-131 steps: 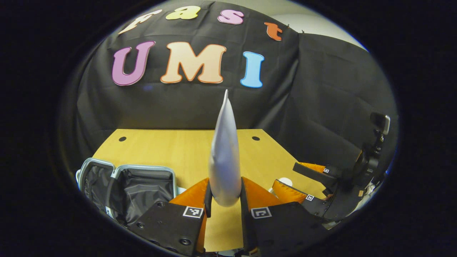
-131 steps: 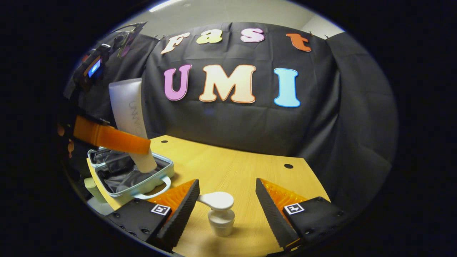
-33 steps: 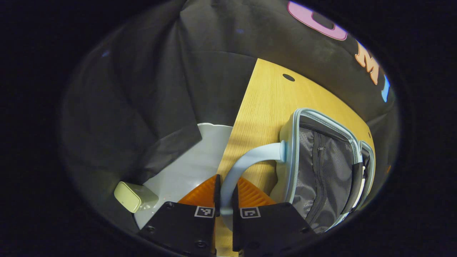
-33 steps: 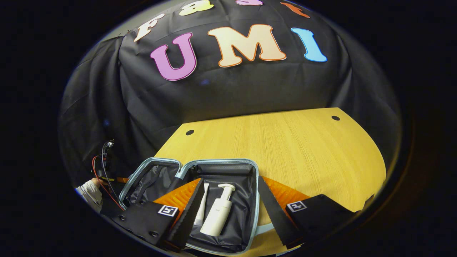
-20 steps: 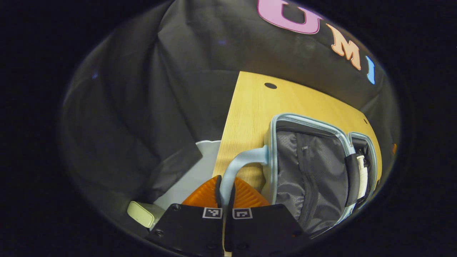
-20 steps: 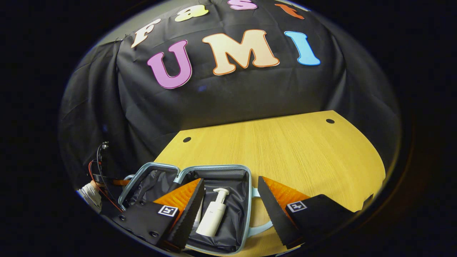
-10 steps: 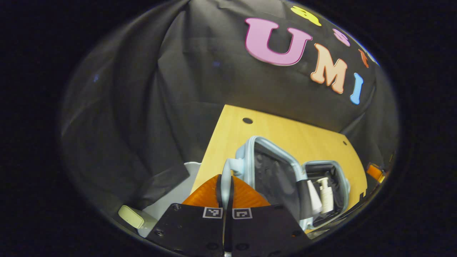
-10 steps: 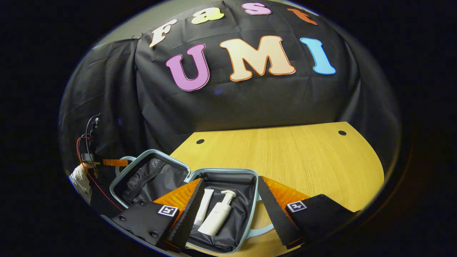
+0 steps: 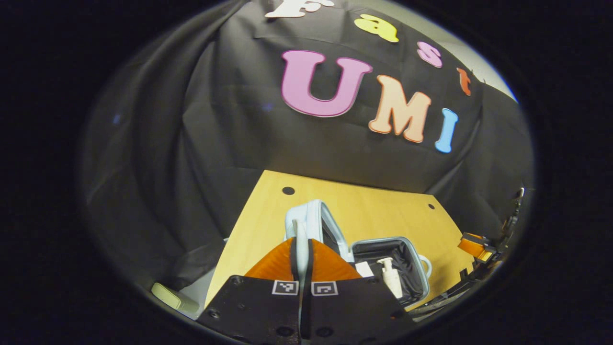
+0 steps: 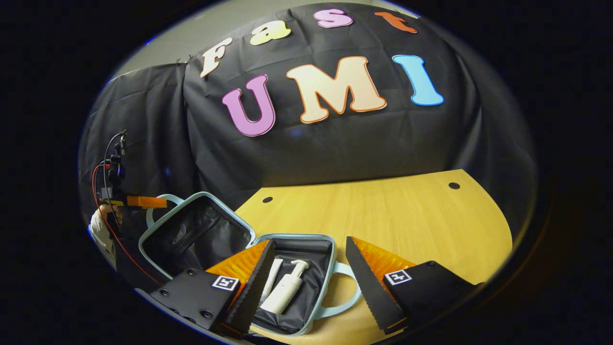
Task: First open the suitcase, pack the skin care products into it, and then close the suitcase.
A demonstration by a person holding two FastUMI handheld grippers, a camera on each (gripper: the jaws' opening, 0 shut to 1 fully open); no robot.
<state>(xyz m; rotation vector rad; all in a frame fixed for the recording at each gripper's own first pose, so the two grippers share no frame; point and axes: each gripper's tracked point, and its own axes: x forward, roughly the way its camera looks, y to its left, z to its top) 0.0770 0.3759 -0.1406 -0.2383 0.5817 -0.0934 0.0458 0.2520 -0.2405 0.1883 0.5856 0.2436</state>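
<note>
At nine o'clock in the right gripper view, the left gripper [image 10: 146,201] pinches the handle [image 10: 160,203] of the suitcase's lid half [image 10: 194,235], and in the left gripper view both of its fingers press on that pale blue loop, which rises edge-on between them toward twelve o'clock. The lid stands tilted up from the desk [image 10: 383,211], hinged along its right edge to the bottom half [image 10: 306,268], which lies flat at six o'clock in the right gripper view. In that bottom half lie a pump bottle [image 10: 286,290] and, just beside it on its left, a tube [image 10: 271,275], both with their long axes running from about seven toward one o'clock. The right gripper [image 10: 309,282] hangs with its fingers spread wide and nothing between them, above the bottom half, whose own handle [image 10: 342,292] curves out toward four o'clock. Packing looks done and closing is under way; the move ahead seems to turn on swinging the lid over its hinge line toward three o'clock, down onto the bottom half, so the right gripper likely has to clear out first.
</note>
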